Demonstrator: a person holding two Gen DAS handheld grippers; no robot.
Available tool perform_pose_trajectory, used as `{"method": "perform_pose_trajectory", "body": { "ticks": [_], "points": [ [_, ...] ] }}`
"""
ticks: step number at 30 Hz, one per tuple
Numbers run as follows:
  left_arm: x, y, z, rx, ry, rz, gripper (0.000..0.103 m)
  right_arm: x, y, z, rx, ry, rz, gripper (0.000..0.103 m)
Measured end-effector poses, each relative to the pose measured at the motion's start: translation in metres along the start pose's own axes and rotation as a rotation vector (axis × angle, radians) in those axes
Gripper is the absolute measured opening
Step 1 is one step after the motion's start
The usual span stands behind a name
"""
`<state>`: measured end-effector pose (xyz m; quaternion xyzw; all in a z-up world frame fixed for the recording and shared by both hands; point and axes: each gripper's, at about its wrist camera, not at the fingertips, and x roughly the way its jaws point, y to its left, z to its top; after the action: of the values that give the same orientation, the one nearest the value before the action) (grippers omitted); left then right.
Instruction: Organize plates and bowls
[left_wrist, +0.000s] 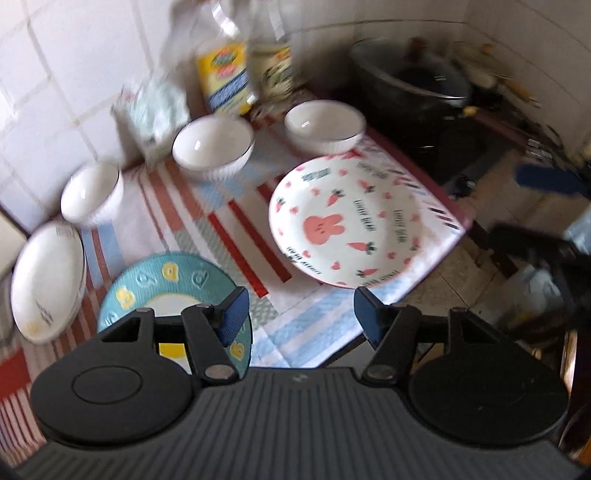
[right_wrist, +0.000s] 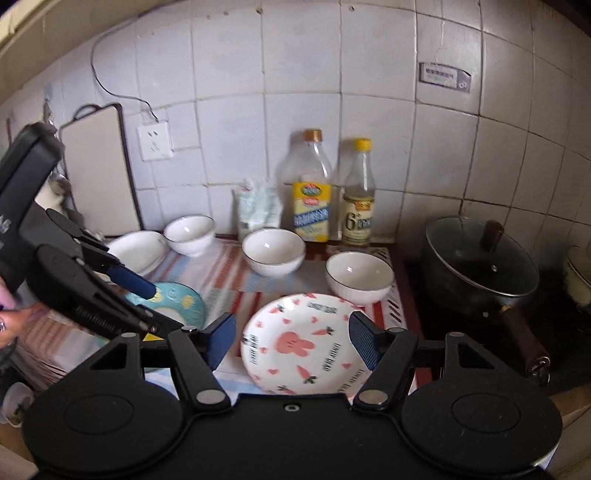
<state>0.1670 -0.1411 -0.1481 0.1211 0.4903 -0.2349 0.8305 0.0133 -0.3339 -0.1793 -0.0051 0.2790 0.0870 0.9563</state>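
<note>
A rabbit-and-carrot plate (left_wrist: 345, 225) (right_wrist: 306, 343) lies on the striped cloth near the front right. A teal plate (left_wrist: 162, 284) (right_wrist: 177, 302) lies to its left. A white oval plate (left_wrist: 46, 280) (right_wrist: 135, 251) sits at the far left. Three white bowls stand behind: left (left_wrist: 92, 192) (right_wrist: 190, 232), middle (left_wrist: 213, 146) (right_wrist: 274, 251), right (left_wrist: 325, 125) (right_wrist: 359, 275). My left gripper (left_wrist: 299, 317) is open above the cloth's front edge, its left finger over the teal plate. My right gripper (right_wrist: 291, 338) is open above the rabbit plate.
Two bottles (right_wrist: 312, 195) (right_wrist: 360, 199) and a small bag (right_wrist: 256, 208) stand by the tiled wall. A black lidded pot (right_wrist: 480, 262) sits on the stove at right. A cutting board (right_wrist: 99, 170) leans at back left. The table's edge (left_wrist: 454, 236) drops off at right.
</note>
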Motion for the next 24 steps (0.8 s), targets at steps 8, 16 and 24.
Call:
{"method": "perform_pose_trajectory", "body": {
  "ticks": [8, 16, 24],
  "points": [
    [0.072, 0.008, 0.014, -0.053, 0.041, 0.026, 0.059, 0.067, -0.039, -0.023, 0.198, 0.144, 0.070, 0.069],
    [0.118, 0.017, 0.030, -0.087, 0.134, 0.007, 0.058, 0.116, -0.056, -0.045, 0.278, 0.238, -0.008, 0.069],
    [0.150, 0.036, 0.039, -0.132, 0.158, 0.013, 0.053, 0.145, -0.085, -0.060, 0.363, 0.285, -0.072, 0.066]
  ]
}}
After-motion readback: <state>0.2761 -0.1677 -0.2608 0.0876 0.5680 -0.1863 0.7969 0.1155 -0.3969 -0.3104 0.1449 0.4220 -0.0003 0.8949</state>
